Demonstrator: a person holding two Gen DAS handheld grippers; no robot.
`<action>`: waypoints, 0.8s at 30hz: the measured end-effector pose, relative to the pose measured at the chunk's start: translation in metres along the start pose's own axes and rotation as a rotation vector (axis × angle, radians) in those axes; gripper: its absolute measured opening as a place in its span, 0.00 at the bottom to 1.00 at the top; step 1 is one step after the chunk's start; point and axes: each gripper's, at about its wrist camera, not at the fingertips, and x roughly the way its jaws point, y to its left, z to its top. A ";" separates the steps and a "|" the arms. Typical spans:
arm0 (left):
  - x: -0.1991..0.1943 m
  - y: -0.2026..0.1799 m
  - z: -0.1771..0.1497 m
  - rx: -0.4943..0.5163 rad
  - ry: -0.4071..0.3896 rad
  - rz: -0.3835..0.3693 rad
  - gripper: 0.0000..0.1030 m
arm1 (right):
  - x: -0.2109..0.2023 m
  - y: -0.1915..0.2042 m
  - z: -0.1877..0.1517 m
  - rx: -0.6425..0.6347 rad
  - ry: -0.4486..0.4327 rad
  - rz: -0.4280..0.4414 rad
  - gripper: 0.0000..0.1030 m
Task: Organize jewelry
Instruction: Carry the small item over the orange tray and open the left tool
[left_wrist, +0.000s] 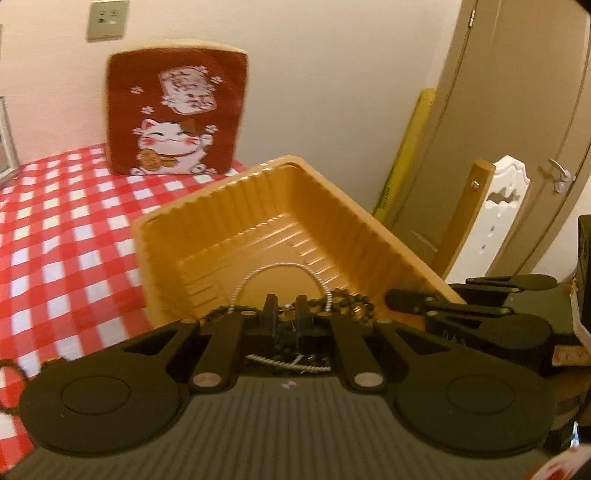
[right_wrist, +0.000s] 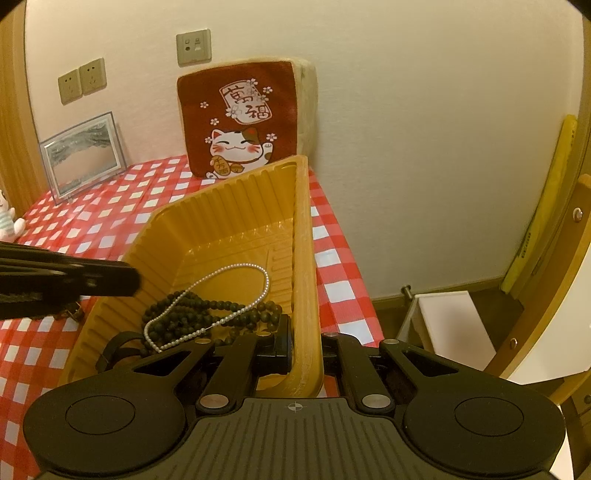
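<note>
My right gripper (right_wrist: 295, 347) is clamped on the wall of the yellow tray (right_wrist: 303, 236), which stands tilted on the checked tablecloth (right_wrist: 332, 266). The pearl necklace (right_wrist: 207, 295) and dark bead strand (right_wrist: 218, 314) lie inside. My left gripper (left_wrist: 287, 314) has its jaws nearly closed; whether it pinches anything I cannot tell

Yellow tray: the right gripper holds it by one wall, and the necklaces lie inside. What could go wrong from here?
1. The right gripper pinches only a thin wall of the yellow tray, so the tray may flex or slip out.
2. The pearl necklace lies across the dark bead strand; lifting one would probably drag the other.
3. The tray is close to the edge of the checked tablecloth, so spilled jewelry could fall to the floor.
</note>
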 end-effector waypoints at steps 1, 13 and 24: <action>0.004 -0.001 0.001 0.006 0.003 -0.006 0.07 | 0.000 0.000 0.000 0.001 0.000 0.000 0.05; 0.021 -0.010 0.010 0.001 0.012 -0.033 0.08 | 0.000 0.000 0.000 -0.001 -0.001 0.001 0.05; -0.007 0.001 0.010 -0.064 -0.021 0.018 0.17 | 0.001 0.001 0.001 0.000 0.000 0.003 0.05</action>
